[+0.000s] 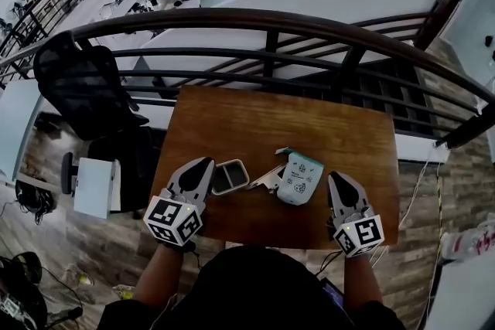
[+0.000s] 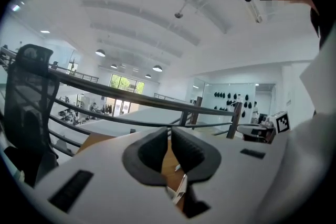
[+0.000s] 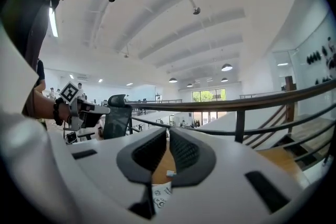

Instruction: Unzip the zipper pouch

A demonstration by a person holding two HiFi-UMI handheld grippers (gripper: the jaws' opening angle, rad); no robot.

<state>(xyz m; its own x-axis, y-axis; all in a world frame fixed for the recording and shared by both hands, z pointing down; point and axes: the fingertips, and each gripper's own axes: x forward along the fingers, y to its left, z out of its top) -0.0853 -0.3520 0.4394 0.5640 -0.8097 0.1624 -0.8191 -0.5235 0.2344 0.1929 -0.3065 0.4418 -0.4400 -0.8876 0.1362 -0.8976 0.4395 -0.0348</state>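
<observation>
on table (image 1: 232,120): 1 zipper pouch (image 1: 300,178) | 1 tray (image 1: 230,176) | left claw (image 1: 204,163), right claw (image 1: 335,178) closed

1. Zipper pouch (image 1: 300,178), mid-table: white, teal top edge, dark cartoon print.
2. Table (image 1: 232,120): warm brown wood grain.
3. Left gripper (image 1: 204,163), seven o'clock, and right gripper (image 1: 335,178), five o'clock: white shells, black pads, black-and-white square markers.
4. Chair (image 1: 81,85), ten o'clock: black mesh.
</observation>
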